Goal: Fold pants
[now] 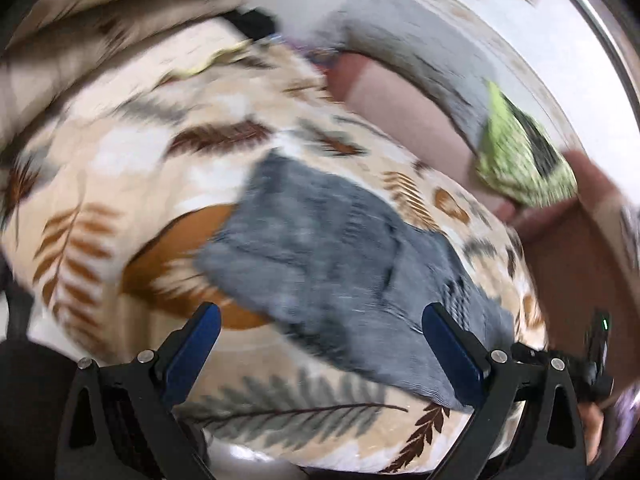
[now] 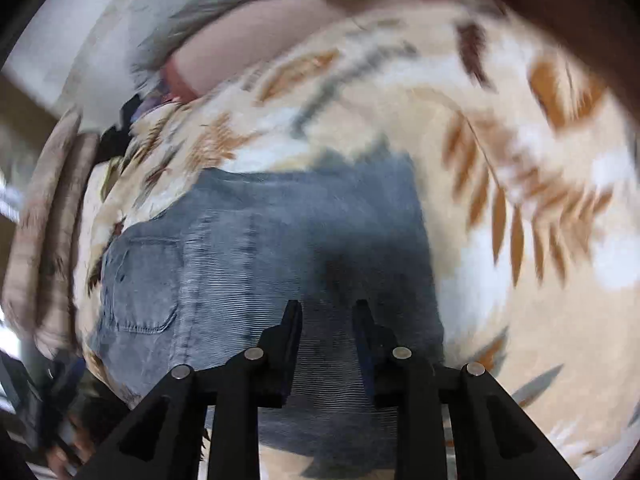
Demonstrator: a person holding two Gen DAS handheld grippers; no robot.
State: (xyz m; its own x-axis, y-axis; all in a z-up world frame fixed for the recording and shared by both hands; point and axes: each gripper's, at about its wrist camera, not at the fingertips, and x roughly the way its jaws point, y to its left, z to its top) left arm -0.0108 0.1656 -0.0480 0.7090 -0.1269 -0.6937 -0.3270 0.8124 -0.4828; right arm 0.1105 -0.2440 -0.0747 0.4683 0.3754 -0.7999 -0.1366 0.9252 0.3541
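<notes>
Blue-grey denim pants [image 1: 332, 264] lie folded into a compact rectangle on a leaf-patterned bedspread [image 1: 120, 168]. My left gripper [image 1: 322, 320] hovers over their near edge, open wide with nothing between its blue pads. In the right wrist view the pants [image 2: 260, 248] fill the middle, a back pocket [image 2: 144, 284] showing at the left. My right gripper [image 2: 328, 306] hangs just above the denim. Its jaws stand a narrow gap apart, with the flat cloth showing between them and nothing pinched. Both views are blurred by motion.
A green patterned cloth [image 1: 520, 160] lies on a pinkish pillow [image 1: 400, 112] at the far side of the bed. A grey blanket [image 1: 408, 36] lies beyond it. The other gripper's body [image 1: 596, 344] shows at the right edge. The bedspread [image 2: 520, 200] stretches out to the right.
</notes>
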